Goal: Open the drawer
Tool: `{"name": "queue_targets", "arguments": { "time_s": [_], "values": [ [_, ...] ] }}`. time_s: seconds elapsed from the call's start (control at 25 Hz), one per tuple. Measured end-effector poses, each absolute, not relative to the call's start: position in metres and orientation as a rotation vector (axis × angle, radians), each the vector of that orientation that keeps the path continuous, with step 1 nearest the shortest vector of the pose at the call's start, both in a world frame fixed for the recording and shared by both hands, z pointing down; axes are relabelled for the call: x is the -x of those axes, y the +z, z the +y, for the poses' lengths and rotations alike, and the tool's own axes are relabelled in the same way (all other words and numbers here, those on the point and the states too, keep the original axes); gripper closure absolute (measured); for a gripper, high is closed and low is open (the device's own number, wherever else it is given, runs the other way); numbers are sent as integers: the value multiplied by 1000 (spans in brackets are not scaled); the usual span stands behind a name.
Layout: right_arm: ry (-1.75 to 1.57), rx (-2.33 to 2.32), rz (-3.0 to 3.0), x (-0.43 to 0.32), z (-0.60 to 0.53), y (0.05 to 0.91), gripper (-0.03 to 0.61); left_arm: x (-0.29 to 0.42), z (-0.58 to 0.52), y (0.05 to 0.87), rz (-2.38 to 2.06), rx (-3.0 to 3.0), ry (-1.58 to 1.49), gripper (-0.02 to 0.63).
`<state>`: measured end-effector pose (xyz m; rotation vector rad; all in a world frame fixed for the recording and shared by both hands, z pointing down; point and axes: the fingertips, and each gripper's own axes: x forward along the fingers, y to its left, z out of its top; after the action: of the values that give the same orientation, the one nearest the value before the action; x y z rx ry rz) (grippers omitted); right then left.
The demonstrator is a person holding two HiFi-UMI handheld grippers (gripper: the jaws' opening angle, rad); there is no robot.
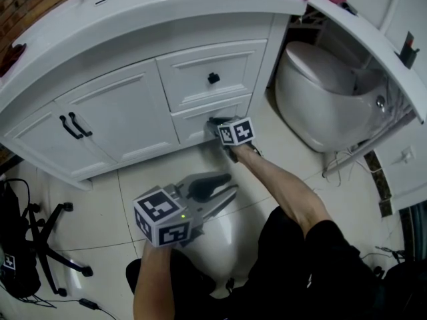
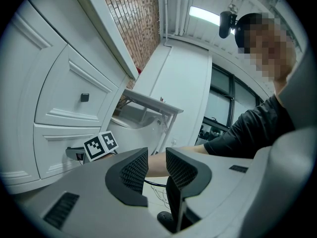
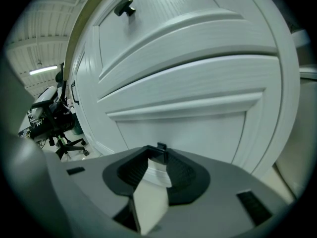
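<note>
A white panelled vanity cabinet (image 1: 113, 115) stands on a pale tiled floor (image 1: 127, 185) beside a white toilet (image 1: 320, 95), and its lower white drawer (image 1: 192, 125), the task's drawer, sits shut and flush beneath an upper white drawer (image 1: 200, 65). The right gripper (image 1: 214, 121) reaches to the lower drawer's front, its two jaws clamped on the small black drawer knob (image 3: 161, 148) at their tips. The left gripper (image 1: 227, 187) is held above the floor, well apart from the cabinet, its jaws apart with nothing between them.
</note>
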<state>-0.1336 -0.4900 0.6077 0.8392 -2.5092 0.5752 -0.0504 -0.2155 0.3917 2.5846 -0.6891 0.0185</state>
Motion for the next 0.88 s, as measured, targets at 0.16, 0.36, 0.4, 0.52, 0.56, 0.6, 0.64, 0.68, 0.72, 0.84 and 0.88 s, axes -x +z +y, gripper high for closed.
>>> {"name": "queue_targets", "arguments": {
  "time_s": [0.16,0.36,0.4,0.52,0.56,0.6,0.64,0.68,0.72,0.84,0.88],
  "values": [
    [575,-837,-2504,133,-489,608,437,51,-215,391,-691,-2585,17,497],
    [565,-833,-2501,132,-487,608,437,51,-215,390,-687,-2589,17,497],
    [561,-827,-2500,132,-486,608,437,51,-215,389,-686,-2589,16,497],
    [542,-795,-2501,130,-479,608,440,51,-215,389,-684,-2592,13,497],
    [535,-784,-2500,129,-476,608,440,51,-215,389,-684,-2593,13,497],
    [527,-775,-2499,129,-473,608,440,50,-214,388,-685,-2593,11,497],
    [521,-768,-2497,128,-471,608,440,50,-214,388,-686,-2593,10,497],
    [517,-763,-2494,128,-469,608,440,50,-214,388,-687,-2593,9,497],
    [515,-759,-2490,127,-467,609,440,50,-214,388,-687,-2593,8,497],
    [515,-751,-2484,125,-463,609,440,48,-212,388,-689,-2590,10,497],
    [516,-748,-2483,124,-462,609,440,48,-212,389,-692,-2588,11,497]
  ]
}}
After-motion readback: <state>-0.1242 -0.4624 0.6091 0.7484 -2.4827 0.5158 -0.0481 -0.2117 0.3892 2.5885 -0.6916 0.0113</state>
